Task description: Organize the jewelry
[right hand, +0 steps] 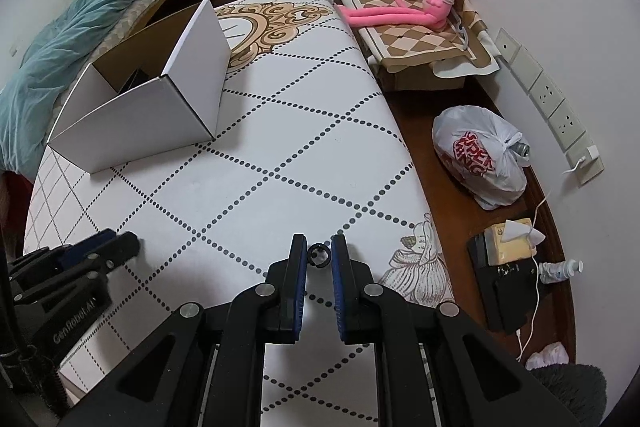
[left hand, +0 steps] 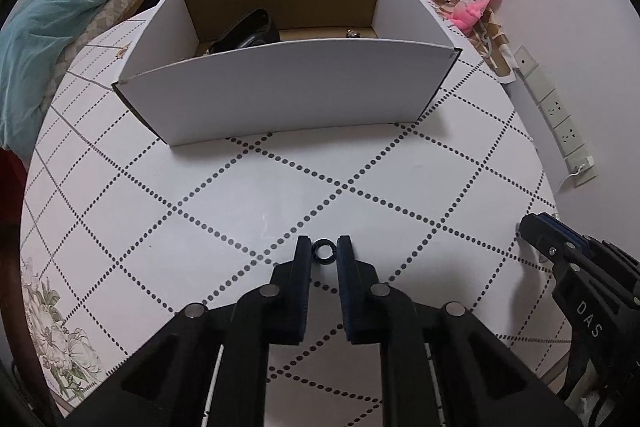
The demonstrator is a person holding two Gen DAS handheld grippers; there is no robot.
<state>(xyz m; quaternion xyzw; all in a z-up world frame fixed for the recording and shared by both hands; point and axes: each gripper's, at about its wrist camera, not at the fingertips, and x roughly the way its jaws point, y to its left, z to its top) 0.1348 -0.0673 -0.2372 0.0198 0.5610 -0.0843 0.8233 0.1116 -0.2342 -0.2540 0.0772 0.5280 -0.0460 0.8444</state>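
Rings sit pinched in both my narrow jaws, left ring and right ring, box ahead, nearer my left.

Box: on table, at its far side.
Ring: on table, between left gripper fingertips, before box.
Second ring: between right gripper fingertips.
Plush toy: beyond table, right.

"DAS" on right gripper, "GenRobot.AI" on left gripper
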